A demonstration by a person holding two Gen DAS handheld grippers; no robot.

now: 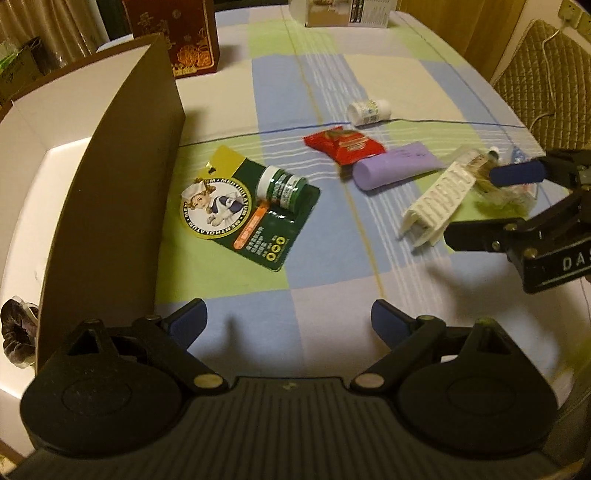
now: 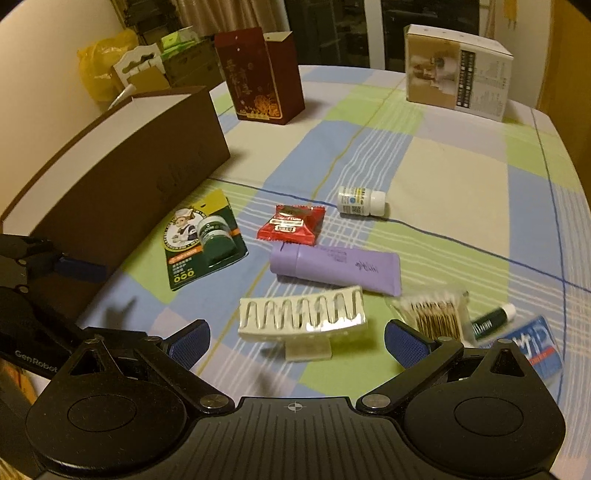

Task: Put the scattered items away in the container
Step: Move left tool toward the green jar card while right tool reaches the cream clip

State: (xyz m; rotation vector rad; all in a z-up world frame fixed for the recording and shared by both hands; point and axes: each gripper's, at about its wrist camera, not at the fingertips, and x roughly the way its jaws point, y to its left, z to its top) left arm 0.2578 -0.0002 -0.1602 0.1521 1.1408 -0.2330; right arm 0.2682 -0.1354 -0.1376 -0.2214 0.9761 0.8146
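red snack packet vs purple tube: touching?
Cannot tell. In the left wrist view the red snack packet seems to overlap the purple tube; the right wrist view hints at a sliver of tablecloth between them, not plainly.

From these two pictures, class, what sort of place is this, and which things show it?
Most likely a room in a home. A checked tablecloth covers the table, curtains hang behind it, and small toiletries lie about, such as a purple tube and a white hair clip.
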